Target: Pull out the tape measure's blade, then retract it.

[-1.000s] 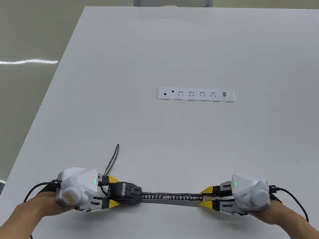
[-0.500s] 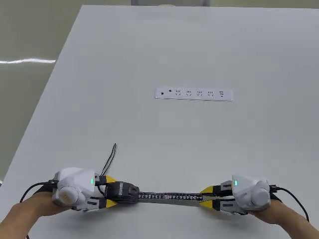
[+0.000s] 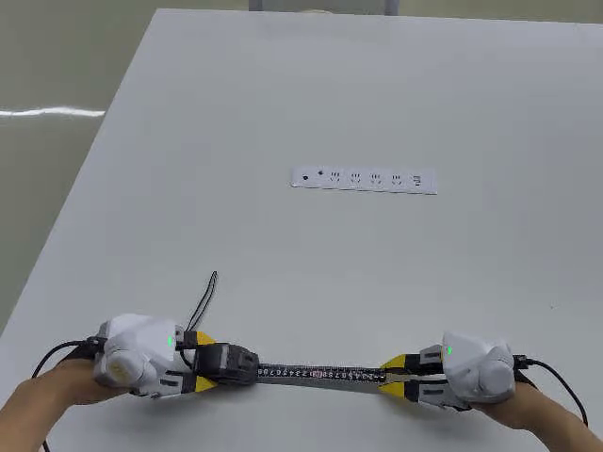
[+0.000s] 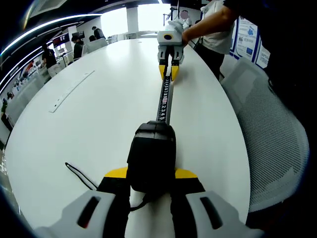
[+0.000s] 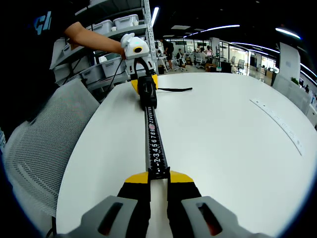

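The black tape measure case (image 3: 229, 363) (image 4: 152, 158) lies near the table's front edge, and my left gripper (image 3: 209, 361) (image 4: 151, 174) is shut on it. Its dark numbered blade (image 3: 316, 373) (image 4: 165, 96) (image 5: 152, 141) runs out flat along the table to the right. My right gripper (image 3: 390, 375) (image 5: 158, 175) is shut on the blade's end hook. In the right gripper view the case (image 5: 147, 91) sits far off with the left gripper behind it. A thin black wrist cord (image 3: 203, 299) trails from the case.
A white power strip (image 3: 364, 179) lies in the middle of the white table (image 3: 377, 94). The table's front edge runs close under both grippers. A mesh chair (image 4: 277, 134) stands beside the table. Floor lies beyond the left edge.
The left gripper has drawn the case leftward, and more blade shows between the two grippers. The head camera has shifted slightly.
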Demonstrator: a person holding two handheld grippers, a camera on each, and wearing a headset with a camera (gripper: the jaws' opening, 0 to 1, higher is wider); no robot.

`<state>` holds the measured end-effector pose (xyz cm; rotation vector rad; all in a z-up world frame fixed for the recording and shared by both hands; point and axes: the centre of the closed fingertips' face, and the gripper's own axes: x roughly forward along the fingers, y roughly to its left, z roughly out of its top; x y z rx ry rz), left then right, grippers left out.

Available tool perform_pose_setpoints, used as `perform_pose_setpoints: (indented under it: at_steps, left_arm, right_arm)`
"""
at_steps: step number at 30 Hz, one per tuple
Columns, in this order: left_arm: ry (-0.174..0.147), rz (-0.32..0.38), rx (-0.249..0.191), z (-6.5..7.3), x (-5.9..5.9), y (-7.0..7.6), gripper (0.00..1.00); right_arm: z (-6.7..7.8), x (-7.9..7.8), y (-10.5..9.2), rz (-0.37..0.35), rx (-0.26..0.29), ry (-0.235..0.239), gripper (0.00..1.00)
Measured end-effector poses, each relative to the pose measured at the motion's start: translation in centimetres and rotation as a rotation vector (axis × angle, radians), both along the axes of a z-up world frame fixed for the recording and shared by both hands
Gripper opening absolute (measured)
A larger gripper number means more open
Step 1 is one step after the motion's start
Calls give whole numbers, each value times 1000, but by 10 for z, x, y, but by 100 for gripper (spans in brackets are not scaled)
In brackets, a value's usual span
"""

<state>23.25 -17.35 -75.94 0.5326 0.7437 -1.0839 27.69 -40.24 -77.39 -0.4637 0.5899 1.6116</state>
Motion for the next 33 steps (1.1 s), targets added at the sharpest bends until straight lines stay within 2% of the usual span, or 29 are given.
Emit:
perform_pose_setpoints:
  at_steps: [33]
  left_arm:
    - [1,-1,9,-1,0,0,27]
  right_arm:
    - [1,3,-22,-16,-19,8,9]
